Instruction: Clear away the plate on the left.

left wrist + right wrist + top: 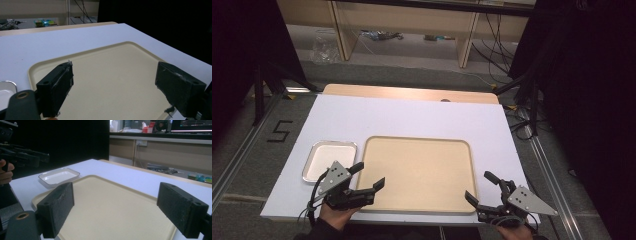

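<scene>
The left hand-held gripper (366,179) and the right hand-held gripper (482,190) sit at the near edge of the surface (412,117), each gripped from below by a hand of the person. Both stand with jaws spread wide and nothing between them. In the left gripper view the left hand-held gripper (113,82) has its two black jaws far apart over the near part of the tray (112,75); in the right gripper view the right hand-held gripper (116,205) is just as wide over the tray (112,207).

The tray (419,172) is large, rectangular with rounded corners and a low raised rim, a plain pale beige, and bare inside. It lies flat on the near middle of the white surface, between the two hand-held grippers, its long sides running across.

Just beside its far left corner lies a small dish (329,160), rectangular with rounded corners, white inside with a metallic rim, and bare too. In the right gripper view the dish (59,177) shows beyond the tray's corner, apart from it by a narrow strip of white, and the left hand (5,173) appears at the left edge with its hand-held gripper.

Behind the white top, a strip of light wood (412,93) shows along the far edge. On the grey floor (242,150) to the left is a black mark shaped like a 5 (279,131).
</scene>
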Motion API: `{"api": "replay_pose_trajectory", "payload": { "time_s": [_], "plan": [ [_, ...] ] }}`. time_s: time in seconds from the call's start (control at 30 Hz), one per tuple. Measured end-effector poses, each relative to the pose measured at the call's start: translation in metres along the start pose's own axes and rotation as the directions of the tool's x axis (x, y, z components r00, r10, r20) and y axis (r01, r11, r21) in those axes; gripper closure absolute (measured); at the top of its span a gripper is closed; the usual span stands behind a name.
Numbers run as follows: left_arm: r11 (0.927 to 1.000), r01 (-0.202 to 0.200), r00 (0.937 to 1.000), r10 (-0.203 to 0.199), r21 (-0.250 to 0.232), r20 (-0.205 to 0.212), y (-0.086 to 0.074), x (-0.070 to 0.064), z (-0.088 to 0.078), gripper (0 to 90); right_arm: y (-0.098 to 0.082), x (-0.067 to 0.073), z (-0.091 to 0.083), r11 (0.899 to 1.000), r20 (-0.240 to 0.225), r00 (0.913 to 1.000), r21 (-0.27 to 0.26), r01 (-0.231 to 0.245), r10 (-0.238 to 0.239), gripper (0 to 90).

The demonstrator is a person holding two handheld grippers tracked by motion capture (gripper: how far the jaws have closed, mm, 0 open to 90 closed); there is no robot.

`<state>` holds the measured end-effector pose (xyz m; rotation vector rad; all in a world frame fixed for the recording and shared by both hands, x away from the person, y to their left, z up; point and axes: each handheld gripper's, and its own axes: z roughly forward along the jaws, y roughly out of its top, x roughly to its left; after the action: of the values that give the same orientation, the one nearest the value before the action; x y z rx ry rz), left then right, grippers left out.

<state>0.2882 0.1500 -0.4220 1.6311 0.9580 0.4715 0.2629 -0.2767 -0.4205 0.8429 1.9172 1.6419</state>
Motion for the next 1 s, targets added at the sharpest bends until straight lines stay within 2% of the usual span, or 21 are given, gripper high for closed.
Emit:
{"api": "replay_pose_trajectory", "payload": {
  "time_s": [0.23, 0.47, 0.7, 0.87, 0.9, 0.93, 0.97, 1.0],
  "plan": [
    [0.9997, 0.023, 0.9991, -0.023, -0.001, -0.036, 0.002, 0.01, -0.003, 15.0, 0.0, 0.0, 0.0, 1.0, 0.0, 1.0, -0.001, 0.0, 0.0, 15.1],
    [0.9998, 0.019, 0.998, -0.018, 0.012, -0.061, 0.002, 0.017, -0.004, 15.0, 0.0, 0.0, 0.0, 1.0, 0.0, 1.0, -0.001, 0.0, 0.0, 15.1],
    [0.9991, 0.039, 0.9954, -0.038, 0.017, -0.088, 0.003, 0.026, -0.005, 15.0, 0.0, 0.0, -0.001, 1.0, 0.001, 1.0, 0.002, 0.0, 0.0, 15.1],
    [0.9979, 0.057, 0.9919, -0.053, 0.03, -0.115, 0.004, 0.035, -0.008, 15.0, 0.0, 0.0, -0.001, 1.0, -0.001, 1.0, 0.001, 0.001, -0.001, 15.1],
    [0.9973, 0.065, 0.9906, -0.061, 0.033, -0.122, 0.004, 0.037, -0.008, 15.0, 0.0, 0.0, -0.001, 1.0, -0.001, 1.0, 0.002, 0.0, 0.0, 15.1],
    [0.997, 0.068, 0.9872, -0.062, 0.037, -0.147, 0.005, 0.042, -0.009, 15.0, 0.0, 0.0, -0.001, 1.0, -0.001, 1.0, -0.001, 0.0, 0.0, 15.1],
    [0.997, 0.068, 0.9872, -0.062, 0.037, -0.147, 0.005, 0.042, -0.009, 15.3, 0.0, 0.0, -0.001, 1.0, -0.001, 1.0, -0.001, 0.0, 0.0, 15.1],
    [0.9965, 0.071, 0.9837, -0.063, 0.044, -0.168, 0.004, 0.048, -0.011, 15.3, 0.0, 0.0, 0.0, 1.0, -0.001, 1.0, -0.003, 0.0, 0.0, 15.1]
  ]
}}
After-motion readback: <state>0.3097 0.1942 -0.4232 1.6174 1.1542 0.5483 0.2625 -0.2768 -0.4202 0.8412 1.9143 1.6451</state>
